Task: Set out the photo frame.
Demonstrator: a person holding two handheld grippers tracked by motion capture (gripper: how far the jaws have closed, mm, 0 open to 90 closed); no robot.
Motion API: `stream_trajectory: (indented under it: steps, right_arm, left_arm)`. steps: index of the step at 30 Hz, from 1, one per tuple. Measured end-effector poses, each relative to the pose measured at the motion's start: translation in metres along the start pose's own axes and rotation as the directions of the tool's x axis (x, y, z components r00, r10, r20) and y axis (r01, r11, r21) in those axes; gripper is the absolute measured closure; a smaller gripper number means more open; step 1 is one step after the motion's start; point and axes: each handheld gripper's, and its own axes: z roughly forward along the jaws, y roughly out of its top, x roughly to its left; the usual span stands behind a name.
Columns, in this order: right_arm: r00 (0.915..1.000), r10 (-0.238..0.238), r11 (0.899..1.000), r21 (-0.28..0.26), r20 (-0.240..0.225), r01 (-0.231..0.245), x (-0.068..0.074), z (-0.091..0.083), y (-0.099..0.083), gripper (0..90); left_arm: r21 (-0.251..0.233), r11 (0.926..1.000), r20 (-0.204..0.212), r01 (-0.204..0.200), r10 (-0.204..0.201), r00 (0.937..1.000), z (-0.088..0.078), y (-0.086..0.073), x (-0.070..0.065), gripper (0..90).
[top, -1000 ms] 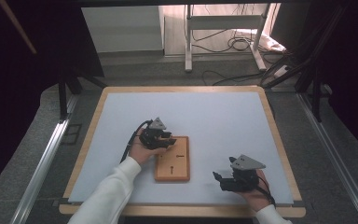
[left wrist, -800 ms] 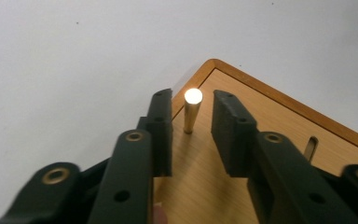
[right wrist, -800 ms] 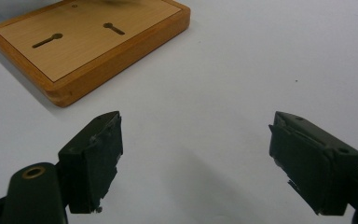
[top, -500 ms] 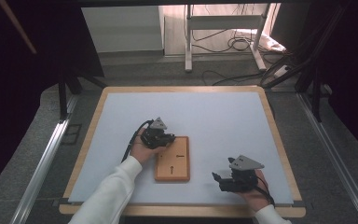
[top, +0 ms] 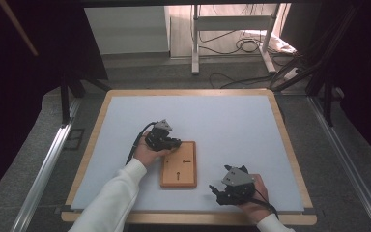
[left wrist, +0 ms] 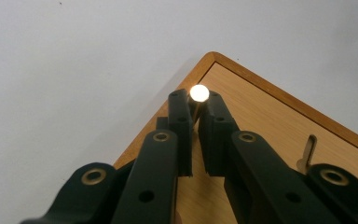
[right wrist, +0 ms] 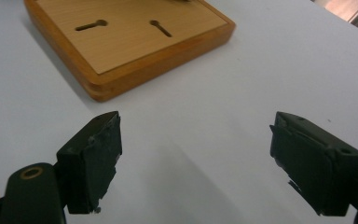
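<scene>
A wooden board (top: 178, 165) is lying flat near the front middle of the pale bench (top: 232, 121), with two keyhole-shaped slots (right wrist: 91, 24) cut into its top.

The left gripper (left wrist: 195, 116) is reaching over the board's near-left corner, and its jaws are clenching a thin metal pin (left wrist: 199, 93) — only the bright round head is showing clearly, glaring white between the jaw tips, while the shaft is mostly hidden between the pads. Whether the pin's lower end is touching the board cannot be made out. In the high view the left hand (top: 147, 153) and the gripper's body are covering that corner of the board.

The right gripper (right wrist: 196, 163) is resting low over bare bench to the right of the board, apart from it, its jaws spread wide and holding nothing. The right hand (top: 251, 205) is partly cut off by the bottom edge — just the wrist and a white cuff are showing.
</scene>
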Motion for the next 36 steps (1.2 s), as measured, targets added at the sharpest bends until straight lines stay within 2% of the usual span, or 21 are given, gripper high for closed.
stream_trajectory:
  steps: [1, 4, 6, 7, 10, 17, 22, 28, 36]
  right_arm:
    - [1.0000, 0.000, 1.000, 0.000, 0.000, 0.000, 0.000, 0.000, 0.000, 16.3]
    - [0.9990, -0.045, 0.999, 0.007, -0.005, 0.045, 0.013, 0.008, 0.009, 14.7]
    - [0.9985, -0.054, 0.998, 0.011, -0.007, 0.054, 0.015, 0.009, 0.011, 14.5]
    - [0.9970, -0.076, 0.997, 0.013, -0.012, 0.076, 0.019, 0.013, 0.014, 14.0]
    - [0.9962, -0.084, 0.996, 0.016, -0.024, 0.084, 0.024, 0.019, 0.019, 13.9]
    - [0.9921, -0.116, 0.993, 0.015, -0.049, 0.116, 0.032, 0.031, 0.026, 13.7]
    - [0.9865, -0.160, 0.987, 0.022, -0.033, 0.161, 0.040, 0.040, 0.031, 12.7]
    - [0.9840, -0.177, 0.984, 0.029, -0.023, 0.177, 0.046, 0.049, 0.037, 12.1]
    - [0.9736, -0.228, 0.972, 0.053, -0.006, 0.228, 0.056, 0.061, 0.042, 11.7]
  left_arm:
    - [0.003, 1.0000, 0.006, 0.005, -0.005, 1.0000, 0.000, 0.000, 0.001, 84.5]
    - [0.014, 0.9997, 0.021, 0.018, -0.018, 0.9996, 0.000, 0.002, 0.003, 84.2]
    - [0.025, 0.9995, 0.029, 0.019, -0.020, 0.9994, 0.000, 0.002, 0.004, 84.1]
    - [0.027, 0.9994, 0.033, 0.019, -0.020, 0.9992, 0.000, 0.003, 0.005, 84.1]
    - [0.046, 0.9987, 0.042, 0.024, -0.026, 0.9988, 0.000, 0.005, 0.006, 84.1]
    - [0.051, 0.9980, 0.070, 0.036, -0.039, 0.9968, 0.000, 0.006, 0.011, 83.8]
    - [0.057, 0.9971, 0.090, 0.049, -0.054, 0.9944, 0.000, 0.007, 0.014, 83.9]
    - [0.062, 0.9955, 0.115, 0.072, -0.079, 0.9902, 0.000, 0.007, 0.018, 83.5]
    - [0.085, 0.9932, 0.122, 0.079, -0.089, 0.9885, 0.000, 0.010, 0.020, 83.6]
